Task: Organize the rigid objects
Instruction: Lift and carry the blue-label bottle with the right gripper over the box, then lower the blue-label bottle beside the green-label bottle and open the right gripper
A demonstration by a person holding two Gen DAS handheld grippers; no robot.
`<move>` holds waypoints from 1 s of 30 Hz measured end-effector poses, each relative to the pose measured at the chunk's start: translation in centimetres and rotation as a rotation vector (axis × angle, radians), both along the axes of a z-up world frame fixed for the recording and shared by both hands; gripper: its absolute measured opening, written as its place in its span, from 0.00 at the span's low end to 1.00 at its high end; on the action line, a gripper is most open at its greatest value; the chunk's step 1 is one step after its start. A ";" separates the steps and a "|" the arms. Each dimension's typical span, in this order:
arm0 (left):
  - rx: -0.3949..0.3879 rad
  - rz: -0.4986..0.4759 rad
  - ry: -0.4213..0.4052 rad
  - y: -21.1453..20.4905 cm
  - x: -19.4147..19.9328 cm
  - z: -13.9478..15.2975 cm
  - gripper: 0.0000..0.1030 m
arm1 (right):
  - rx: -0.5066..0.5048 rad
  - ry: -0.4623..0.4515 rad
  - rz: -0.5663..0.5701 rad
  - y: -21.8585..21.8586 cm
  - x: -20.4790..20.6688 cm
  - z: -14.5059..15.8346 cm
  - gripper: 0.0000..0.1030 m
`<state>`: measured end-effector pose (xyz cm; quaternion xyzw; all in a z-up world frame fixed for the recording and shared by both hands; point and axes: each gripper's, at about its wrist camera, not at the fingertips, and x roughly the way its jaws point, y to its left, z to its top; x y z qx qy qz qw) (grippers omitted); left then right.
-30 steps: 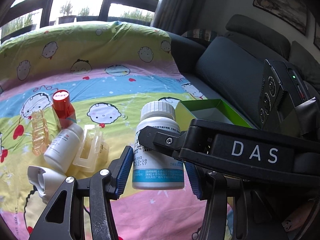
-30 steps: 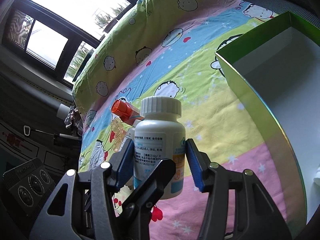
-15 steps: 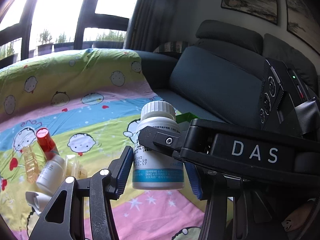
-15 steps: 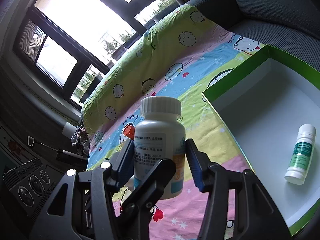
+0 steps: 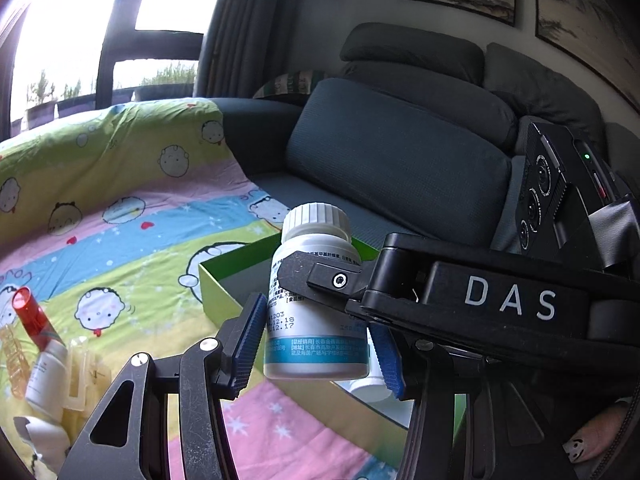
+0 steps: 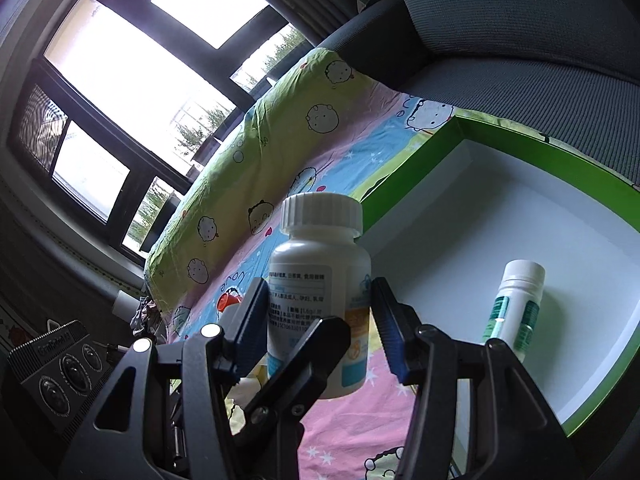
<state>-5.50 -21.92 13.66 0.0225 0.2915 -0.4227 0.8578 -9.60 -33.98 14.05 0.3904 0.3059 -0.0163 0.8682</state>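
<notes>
A white pill bottle (image 5: 316,304) with a ribbed white cap and a blue-banded label is held upright in the air between both grippers. My left gripper (image 5: 316,346) is shut on its lower body, and my right gripper (image 6: 320,324) is shut on it from the other side; the bottle also shows in the right wrist view (image 6: 320,292). It hangs by the near corner of a green box (image 6: 460,128) with a white inside. A smaller white bottle with a green label (image 6: 516,308) lies in the box.
On the cartoon bedsheet (image 5: 120,216) at the left lie a red-capped bottle (image 5: 34,320), a white bottle (image 5: 44,372), a clear plastic clip (image 5: 82,376) and an amber clip (image 5: 12,356). A dark sofa cushion (image 5: 396,160) stands behind the box.
Both grippers have lifted the white bottle and carried it toward the green box. The items on the sheet have slid to the left edge of the left view; more of the box inside shows.
</notes>
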 end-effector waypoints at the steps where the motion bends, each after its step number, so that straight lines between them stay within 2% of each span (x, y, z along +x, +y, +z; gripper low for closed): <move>1: 0.003 -0.009 -0.001 -0.3 -0.1 0.0 0.51 | 0.004 -0.002 -0.010 -0.2 -0.2 0.0 0.51; 8: 0.004 -0.052 0.009 -2.5 -0.4 -0.4 0.51 | 0.019 -0.005 -0.068 -2.2 -1.6 -0.3 0.51; 19: 0.022 -0.143 0.069 -5.5 0.0 -1.7 0.51 | 0.031 0.055 -0.157 -4.8 -2.8 -1.5 0.51; 30: 0.040 -0.171 0.124 -6.5 0.5 -2.8 0.51 | 0.049 0.110 -0.190 -5.8 -3.1 -2.5 0.51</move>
